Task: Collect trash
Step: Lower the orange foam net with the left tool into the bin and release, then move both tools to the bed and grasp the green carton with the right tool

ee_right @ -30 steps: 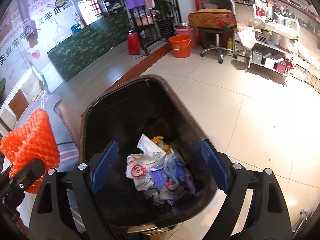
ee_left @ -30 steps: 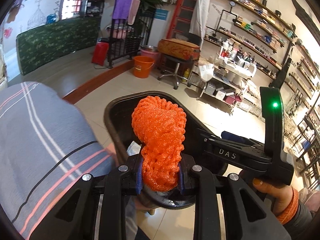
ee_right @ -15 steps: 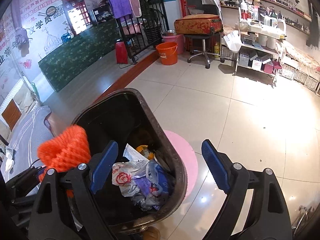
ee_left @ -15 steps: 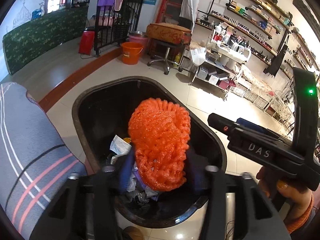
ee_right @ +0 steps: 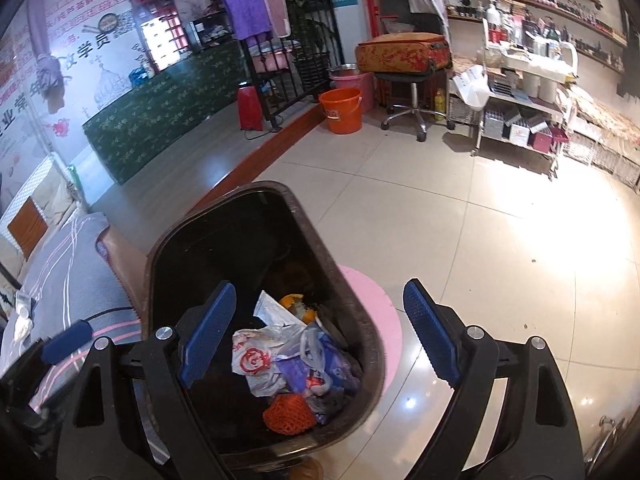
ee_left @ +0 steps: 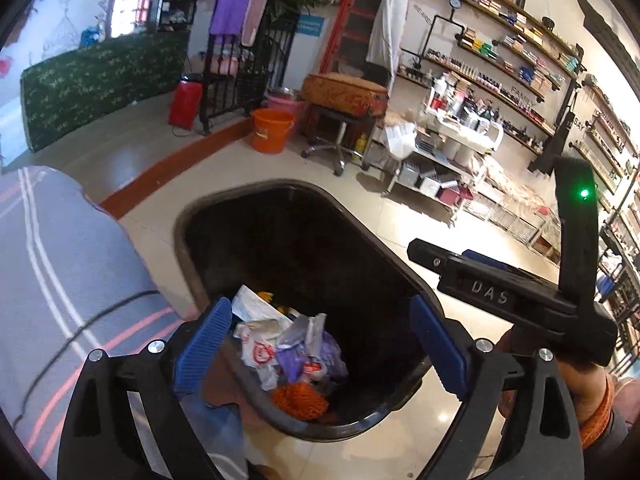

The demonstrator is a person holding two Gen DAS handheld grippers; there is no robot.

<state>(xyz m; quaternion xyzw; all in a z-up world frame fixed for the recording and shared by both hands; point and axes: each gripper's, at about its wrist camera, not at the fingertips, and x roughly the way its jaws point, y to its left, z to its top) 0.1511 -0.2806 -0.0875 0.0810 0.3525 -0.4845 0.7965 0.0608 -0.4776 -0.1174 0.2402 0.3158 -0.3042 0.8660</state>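
Orange net (ee_left: pixel 299 400) dropped into bin (ee_left: pixel 400 276), left tongs (ee_left: pixel 320 348) opening (empty), right tongs (ee_right: pixel 320 336) spread.

A glossy tiled floor (ee_right: pixel 460 208) is lit brightly at three o'clock; stocked wall shelves (ee_left: pixel 500 40) are seen at two, an orange bucket (ee_right: pixel 341 111) at twelve.

My left gripper (ee_left: pixel 320 344) is opening now, jaws wide w/ nothing between them. The orange foam net (ee_left: pixel 299 400), held there 1 sec ago, now lies inside the black bin (ee_left: pixel 404 288), beside the plastic bags (ee_left: pixel 280 348).
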